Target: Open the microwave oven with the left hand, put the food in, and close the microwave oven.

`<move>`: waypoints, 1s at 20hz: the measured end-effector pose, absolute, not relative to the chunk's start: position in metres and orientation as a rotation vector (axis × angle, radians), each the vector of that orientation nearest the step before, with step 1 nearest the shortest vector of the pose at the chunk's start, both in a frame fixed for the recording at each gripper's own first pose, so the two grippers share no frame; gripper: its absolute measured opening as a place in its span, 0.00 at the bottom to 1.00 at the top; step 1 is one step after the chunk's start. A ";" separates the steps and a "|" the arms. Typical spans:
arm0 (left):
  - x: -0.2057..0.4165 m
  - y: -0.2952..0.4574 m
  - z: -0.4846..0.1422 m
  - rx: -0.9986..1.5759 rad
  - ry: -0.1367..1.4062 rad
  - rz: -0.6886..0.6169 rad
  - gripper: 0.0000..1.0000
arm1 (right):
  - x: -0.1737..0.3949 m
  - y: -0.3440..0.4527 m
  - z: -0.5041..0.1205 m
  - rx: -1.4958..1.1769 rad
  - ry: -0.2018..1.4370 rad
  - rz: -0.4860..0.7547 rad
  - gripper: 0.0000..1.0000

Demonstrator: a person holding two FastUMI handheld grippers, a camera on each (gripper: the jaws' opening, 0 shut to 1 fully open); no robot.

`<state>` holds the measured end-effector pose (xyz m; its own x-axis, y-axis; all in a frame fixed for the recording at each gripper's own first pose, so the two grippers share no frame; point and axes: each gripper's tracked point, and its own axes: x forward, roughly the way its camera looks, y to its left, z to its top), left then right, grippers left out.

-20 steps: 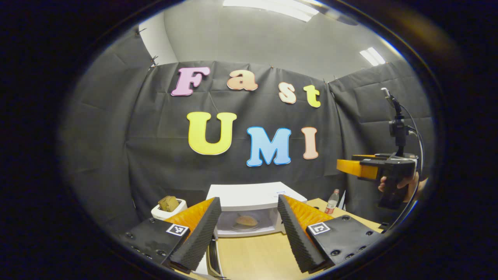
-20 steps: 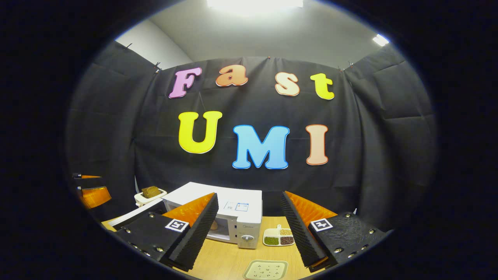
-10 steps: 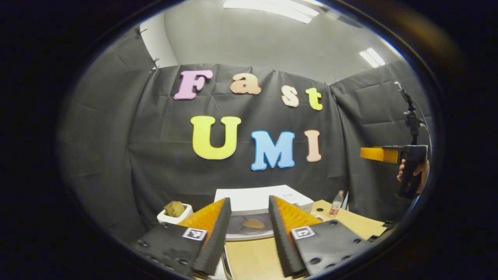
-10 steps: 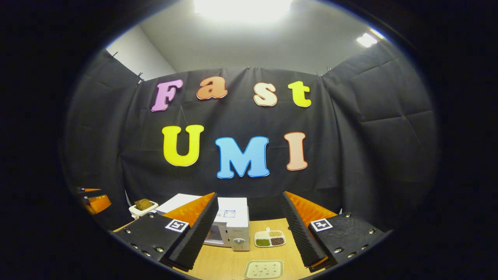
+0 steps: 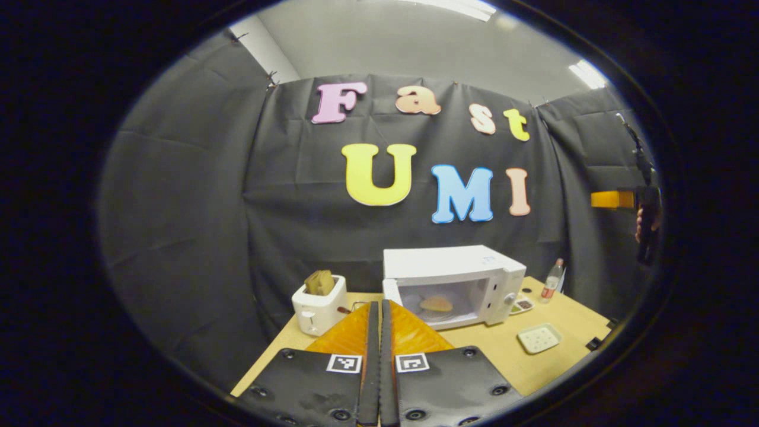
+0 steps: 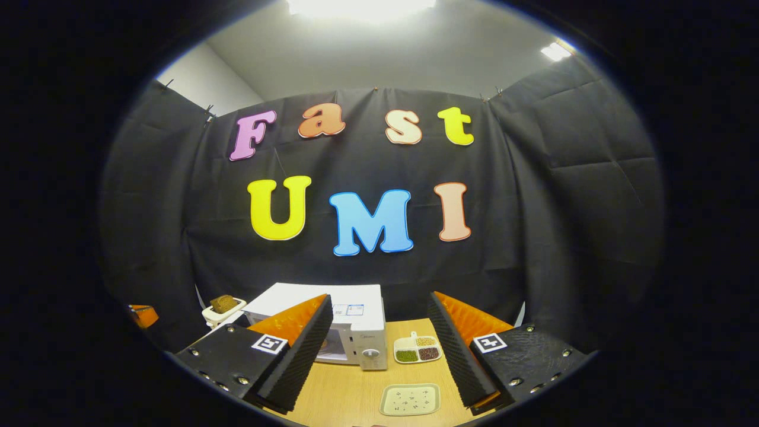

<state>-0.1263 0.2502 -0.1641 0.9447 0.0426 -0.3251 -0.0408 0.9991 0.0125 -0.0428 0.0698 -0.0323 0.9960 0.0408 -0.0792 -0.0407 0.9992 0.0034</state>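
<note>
While the white box-shaped microwave oven (image 5: 450,264) sits on the pale wooden bench (image 5: 492,350), its front looks open, and the last job is to shut it.

Start at the left of the left gripper view. A small white toaster (image 5: 319,302) with brown bread in its top stands on the bench. Next comes the left tool (image 5: 379,305), low in the middle. Its two fingers are pressed together and hold nothing.

Just past the fingertips, and a bit to the right, is the white oven door (image 5: 391,292). I think it is swung out on the oven's left side. It stands up straight and its thin edge points at the tool. To the right of the door is the open hole. The food, a flat round golden piece (image 5: 436,303), lies inside on a plate.

Further right, a small pale square dish (image 5: 538,337) lies on the bench, and a clear plastic bottle (image 5: 552,280) stands near the cloth. Far to the right and high up, a hand holds the right tool (image 5: 596,199), well apart from the oven.

In the right gripper view, the right tool's fingers are spread wide and hold nothing. The oven sits ahead and to the left.

So the left tool is the nearer one. I think it should go left of the door and push it to the right until it closes. If it pushes on the thin edge, it may slip off.
</note>
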 end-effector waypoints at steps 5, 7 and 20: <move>-0.164 0.267 -0.226 0.005 0.456 0.057 0.07 | -0.038 0.073 -0.035 0.013 0.095 0.053 0.98; -0.172 0.266 -0.247 0.021 0.504 0.054 0.05 | -0.037 0.074 -0.037 0.007 0.098 0.061 0.98; -0.156 0.174 -0.281 0.048 0.596 -0.143 0.07 | -0.032 0.037 -0.023 -0.007 0.052 0.001 0.98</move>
